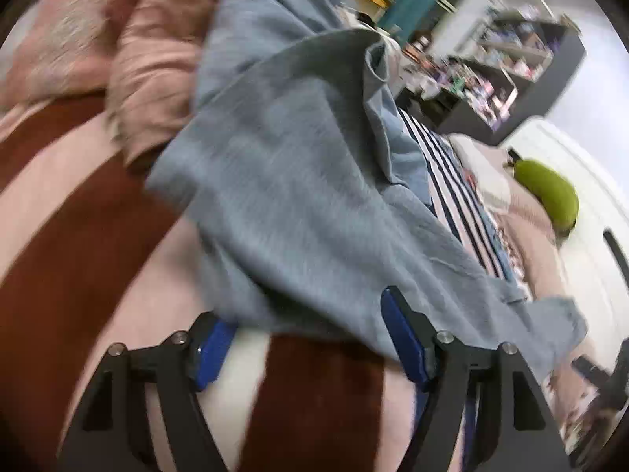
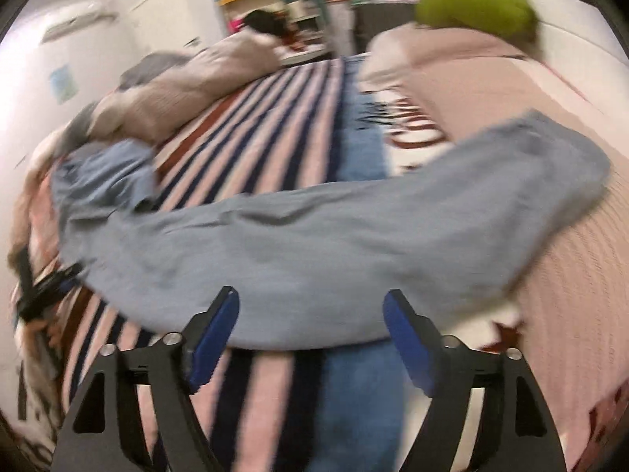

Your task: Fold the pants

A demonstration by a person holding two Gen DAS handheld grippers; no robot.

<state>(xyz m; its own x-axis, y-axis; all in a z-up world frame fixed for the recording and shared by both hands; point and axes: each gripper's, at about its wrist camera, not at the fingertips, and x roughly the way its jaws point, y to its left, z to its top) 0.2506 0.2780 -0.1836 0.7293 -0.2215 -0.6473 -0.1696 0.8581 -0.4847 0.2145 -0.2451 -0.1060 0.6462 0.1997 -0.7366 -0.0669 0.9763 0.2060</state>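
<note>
The light grey-blue pants (image 2: 334, 236) lie stretched across the striped bed cover, one leg reaching to the right onto a pink blanket. In the left wrist view the pants (image 1: 295, 181) fill the middle, rumpled. My left gripper (image 1: 306, 334) is open, its blue pads at the pants' near edge, with nothing between them. My right gripper (image 2: 310, 322) is open at the near edge of the pants, touching nothing that I can tell. Both views are blurred by motion.
A striped bed cover (image 2: 267, 126) lies under the pants. A pink blanket (image 2: 570, 295) is at the right, a beige heap (image 2: 188, 86) at the back left. A green pillow (image 2: 479, 4) sits far right. Pink cloth (image 1: 149, 59) lies beyond the pants; shelves (image 1: 503, 74) stand behind.
</note>
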